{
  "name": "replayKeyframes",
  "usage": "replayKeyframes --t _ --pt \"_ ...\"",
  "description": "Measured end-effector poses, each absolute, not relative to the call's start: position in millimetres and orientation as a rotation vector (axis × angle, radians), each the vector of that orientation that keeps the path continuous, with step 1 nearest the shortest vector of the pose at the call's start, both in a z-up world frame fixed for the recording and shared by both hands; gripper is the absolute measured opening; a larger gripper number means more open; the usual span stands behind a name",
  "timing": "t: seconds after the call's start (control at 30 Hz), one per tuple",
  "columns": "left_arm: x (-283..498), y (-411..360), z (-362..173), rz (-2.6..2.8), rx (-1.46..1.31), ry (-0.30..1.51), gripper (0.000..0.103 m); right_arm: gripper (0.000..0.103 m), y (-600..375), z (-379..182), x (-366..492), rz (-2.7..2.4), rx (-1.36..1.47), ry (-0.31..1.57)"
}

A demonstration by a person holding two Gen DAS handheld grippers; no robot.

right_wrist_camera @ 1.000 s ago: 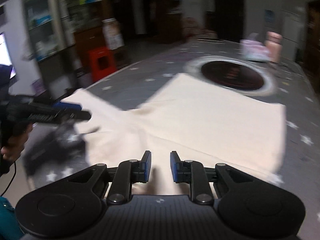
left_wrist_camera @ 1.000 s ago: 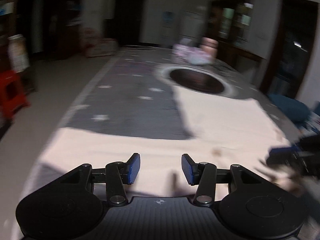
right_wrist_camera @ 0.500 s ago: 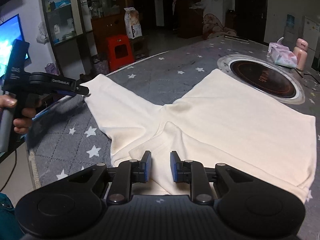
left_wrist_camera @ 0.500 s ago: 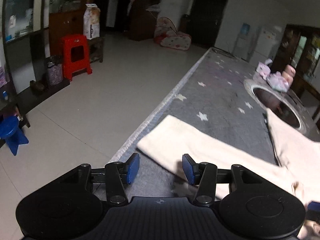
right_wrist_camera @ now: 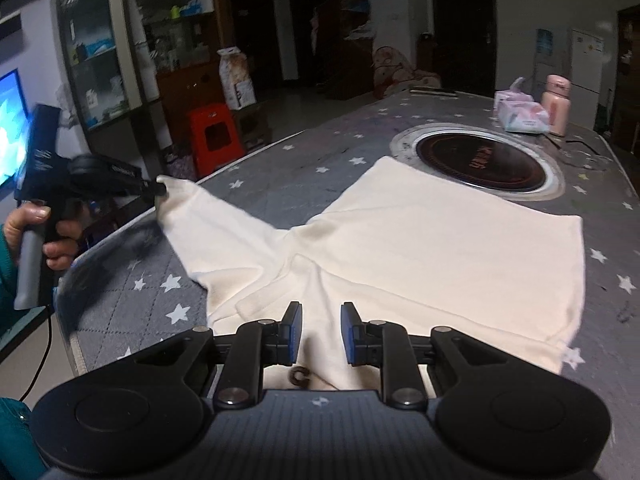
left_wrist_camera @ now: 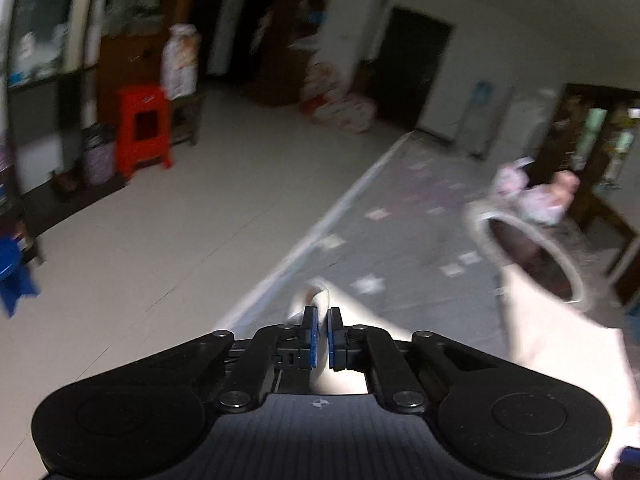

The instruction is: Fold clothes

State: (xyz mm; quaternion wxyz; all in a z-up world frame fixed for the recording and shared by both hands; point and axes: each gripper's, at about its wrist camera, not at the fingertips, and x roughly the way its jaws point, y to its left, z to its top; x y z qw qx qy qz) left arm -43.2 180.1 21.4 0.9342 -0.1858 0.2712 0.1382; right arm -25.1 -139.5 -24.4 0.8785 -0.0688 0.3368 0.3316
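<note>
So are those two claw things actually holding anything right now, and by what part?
The left hand-held gripper is shut on the cream garment, pinching the end of its sleeve. The right hand-held gripper is open above the garment, holding nothing.

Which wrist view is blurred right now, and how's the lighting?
Left wrist view: heavy motion blur across the room and table, only the left gripper stays sharp, shut on the cream garment. Right wrist view: mostly sharp, slight blur near the person's hand; dim room, bright garment, glowing screen at the left edge; right gripper open. Both show fisheye bending.
</note>
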Motion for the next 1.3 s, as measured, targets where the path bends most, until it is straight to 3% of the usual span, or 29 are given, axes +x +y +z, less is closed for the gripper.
replayKeyframes --t 0.4,0.7,0.8,0.93,1.3 --pt "-29 64 90 -0.19 -0.325 0.437 0.005 0.02 -184 -16 -31 0.591 -0.058 0.662" --pt "-14 -22 70 -0.504 -0.288 0.53 0.005 0.021 -223 -18 -34 0.477 -0.003 0.656" --pt "-11 -42 50 -0.599 -0.257 0.629 0.01 0.021 -237 -21 -36 0.435 0.012 0.666" --pt "-19 -38 37 -0.628 -0.195 0.663 0.025 0.021 -254 -25 -39 0.384 0.034 0.676" --pt "-12 51 1 -0.332 -0.207 0.756 0.022 0.021 -241 -27 -19 0.429 0.046 0.68"
